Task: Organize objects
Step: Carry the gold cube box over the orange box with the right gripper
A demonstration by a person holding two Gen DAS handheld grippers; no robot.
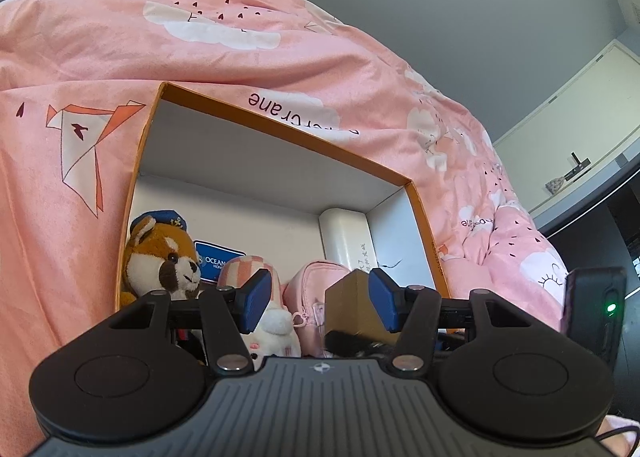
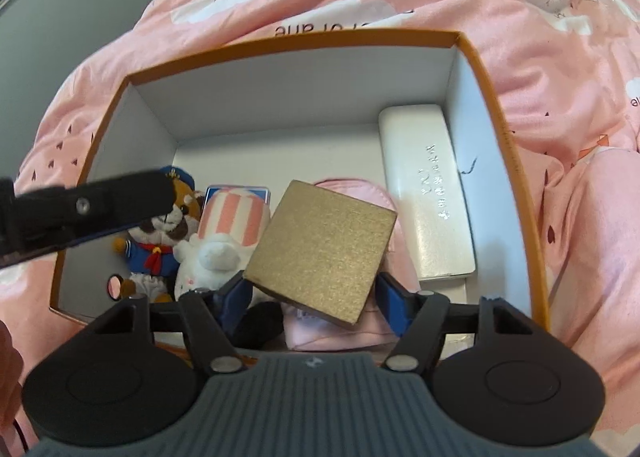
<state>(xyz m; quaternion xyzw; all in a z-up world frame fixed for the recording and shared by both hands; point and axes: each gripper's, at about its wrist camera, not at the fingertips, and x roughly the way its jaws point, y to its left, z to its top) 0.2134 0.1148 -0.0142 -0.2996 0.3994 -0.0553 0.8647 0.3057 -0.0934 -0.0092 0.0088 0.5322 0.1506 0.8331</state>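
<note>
An orange-rimmed white box [image 2: 496, 105] lies on a pink bedspread. Inside are a sailor fox plush [image 2: 160, 245], a white plush with a striped hat [image 2: 228, 233], a blue card [image 2: 256, 193], a pink pouch [image 2: 360, 321] and a white glasses case [image 2: 428, 193]. My right gripper [image 2: 312, 293] is shut on a gold square box [image 2: 320, 249], held tilted over the pouch inside the box. My left gripper [image 1: 318, 299] is open and empty at the box's near edge; the gold box [image 1: 346, 309] shows beside its right finger. The left gripper's finger [image 2: 92, 209] shows in the right wrist view.
The pink bedspread [image 1: 200, 57] with cloud prints surrounds the box on all sides. A white cabinet [image 1: 580, 129] and a grey wall stand beyond the bed at the right. A dark device with a green light [image 1: 596, 309] is at the right edge.
</note>
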